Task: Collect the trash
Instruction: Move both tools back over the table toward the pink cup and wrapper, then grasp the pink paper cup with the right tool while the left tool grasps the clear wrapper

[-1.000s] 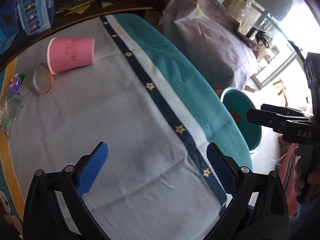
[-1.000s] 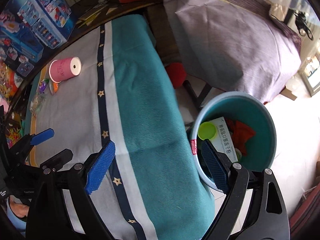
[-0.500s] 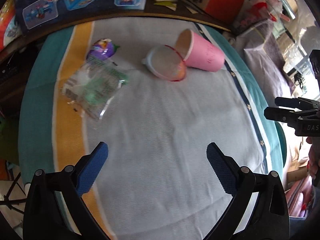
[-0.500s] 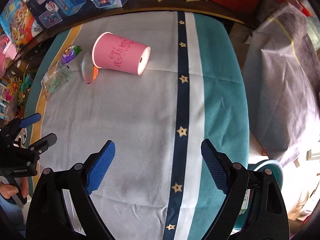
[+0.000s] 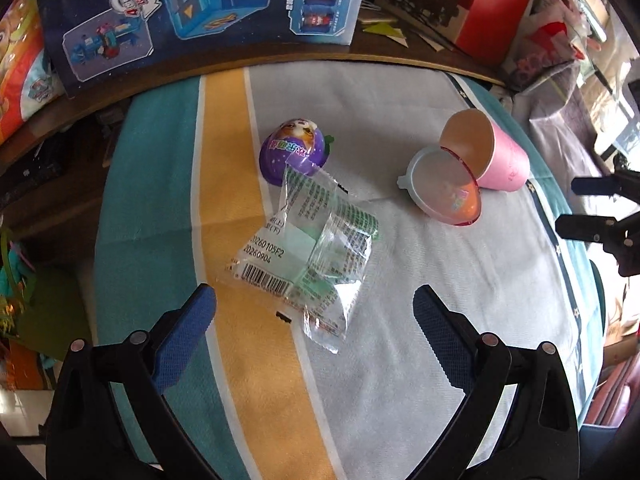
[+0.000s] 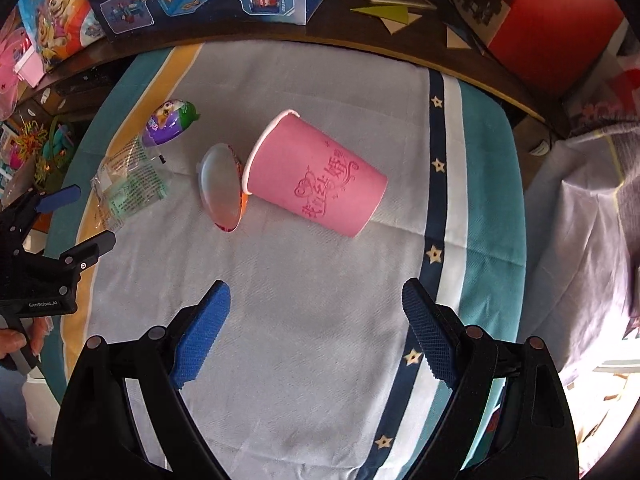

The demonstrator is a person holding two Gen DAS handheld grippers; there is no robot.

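Your left gripper (image 5: 312, 316) is wide, empty, above the crumpled clear plastic wrapper (image 5: 312, 248). Your right gripper (image 6: 316, 320) is wide, empty, near the tipped pink paper cup (image 6: 316, 178). The round translucent lid (image 6: 220, 188) seems to touch its rim.

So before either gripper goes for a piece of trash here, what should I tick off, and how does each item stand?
1. Left gripper open and empty: ok.
2. Right gripper open and empty: ok.
3. Clear wrapper lies ahead of the left gripper, unobstructed: ok.
4. Pink cup on its side ahead of the right gripper: ok.
5. Cup free of the clear lid: not ok, they touch.
6. Bin in view: not ok.
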